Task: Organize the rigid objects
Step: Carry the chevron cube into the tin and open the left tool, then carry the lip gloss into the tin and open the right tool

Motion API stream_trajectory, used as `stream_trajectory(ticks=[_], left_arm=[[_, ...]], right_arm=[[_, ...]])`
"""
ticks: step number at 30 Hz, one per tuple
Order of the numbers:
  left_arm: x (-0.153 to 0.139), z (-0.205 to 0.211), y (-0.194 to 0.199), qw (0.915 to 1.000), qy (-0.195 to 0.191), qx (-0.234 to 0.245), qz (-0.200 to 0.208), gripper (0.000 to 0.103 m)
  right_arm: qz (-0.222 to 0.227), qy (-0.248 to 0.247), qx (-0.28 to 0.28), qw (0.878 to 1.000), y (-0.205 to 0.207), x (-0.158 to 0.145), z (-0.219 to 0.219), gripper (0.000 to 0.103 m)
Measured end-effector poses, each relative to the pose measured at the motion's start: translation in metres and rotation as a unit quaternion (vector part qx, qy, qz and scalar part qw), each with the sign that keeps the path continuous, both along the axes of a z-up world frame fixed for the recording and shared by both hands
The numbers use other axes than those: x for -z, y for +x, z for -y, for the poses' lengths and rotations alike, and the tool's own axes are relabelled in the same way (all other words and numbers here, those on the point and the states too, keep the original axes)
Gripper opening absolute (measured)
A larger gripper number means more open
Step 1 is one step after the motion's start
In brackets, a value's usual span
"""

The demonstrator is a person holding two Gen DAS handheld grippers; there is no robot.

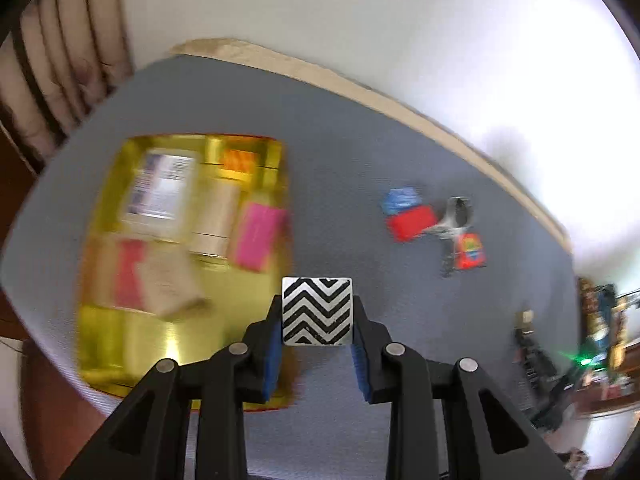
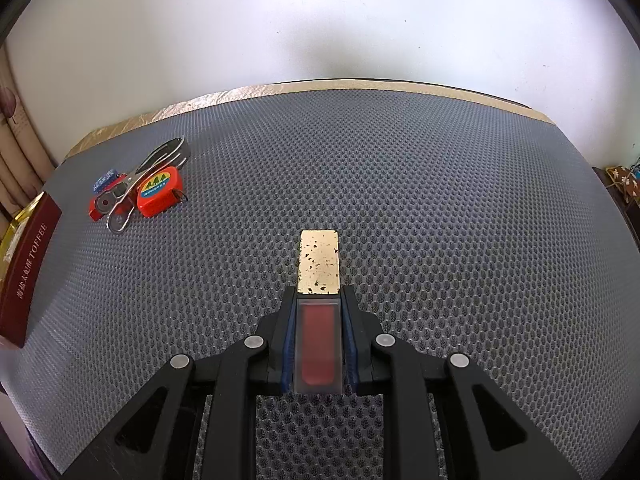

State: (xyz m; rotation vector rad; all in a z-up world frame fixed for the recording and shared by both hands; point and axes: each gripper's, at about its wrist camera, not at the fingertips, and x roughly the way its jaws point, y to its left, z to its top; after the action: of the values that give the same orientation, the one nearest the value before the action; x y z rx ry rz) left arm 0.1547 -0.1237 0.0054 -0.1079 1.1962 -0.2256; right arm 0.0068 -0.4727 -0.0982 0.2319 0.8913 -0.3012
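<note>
Left gripper [image 1: 317,344] – clamped on zigzag cube [image 1: 317,311]; right gripper [image 2: 319,344] – clamped on lip gloss [image 2: 318,312]. Risk: cube slipping above gold tray [image 1: 132,336].

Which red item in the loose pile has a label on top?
The red tape measure, with its yellow-and-blue label; the red block beside it looks plain.

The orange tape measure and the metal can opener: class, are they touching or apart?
Touching. The right wrist view shows the metal can opener lying against the left edge of the orange tape measure, with no mat visible between them.
</note>
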Motion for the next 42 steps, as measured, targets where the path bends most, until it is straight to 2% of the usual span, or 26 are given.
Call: stream_trajectory(ticks=[2,6,13,20,24,29,33,37,40,42], left_arm=[[0.006,-0.014,0.007,0.9997,0.023,-0.007,-0.01,0.03],[0.026,-0.028,0.013,0.9988,0.041,-0.004,-0.025,0.03],[0.057,-0.02,0.021,0.9976,0.058,-0.002,-0.037,0.03],[0.07,-0.014,0.025,0.9963,0.073,0.008,-0.046,0.031],[0.063,-0.006,0.019,0.9951,0.097,0.014,-0.015,0.042],[0.046,0.003,0.002,0.9895,0.139,0.021,0.031,0.042],[0.023,-0.012,-0.03,0.9902,0.119,-0.002,0.073,0.042],[0.008,-0.049,-0.066,0.9896,0.091,-0.05,0.1,0.042],[0.002,-0.083,-0.089,0.9852,0.085,-0.096,0.114,0.042],[0.001,-0.11,-0.101,0.9811,0.086,-0.129,0.115,0.042]], right_arm=[[0.0,-0.001,0.0,1.0,0.0,0.0,-0.001,0.019],[0.0,-0.001,0.0,1.0,0.001,0.0,-0.001,0.019],[0.0,-0.001,0.001,1.0,0.0,0.001,-0.001,0.019],[-0.001,-0.002,0.001,1.0,0.0,0.001,-0.002,0.019],[-0.001,-0.002,0.0,1.0,0.0,0.001,-0.002,0.019],[-0.001,0.005,0.0,1.0,0.0,0.001,0.002,0.019],[-0.004,0.008,-0.005,1.0,0.0,-0.001,0.005,0.019],[-0.011,0.004,-0.02,1.0,0.001,-0.005,0.001,0.019],[-0.006,0.014,-0.029,0.999,-0.002,-0.014,-0.008,0.019],[0.005,0.039,-0.041,0.998,-0.004,-0.026,-0.018,0.019]])
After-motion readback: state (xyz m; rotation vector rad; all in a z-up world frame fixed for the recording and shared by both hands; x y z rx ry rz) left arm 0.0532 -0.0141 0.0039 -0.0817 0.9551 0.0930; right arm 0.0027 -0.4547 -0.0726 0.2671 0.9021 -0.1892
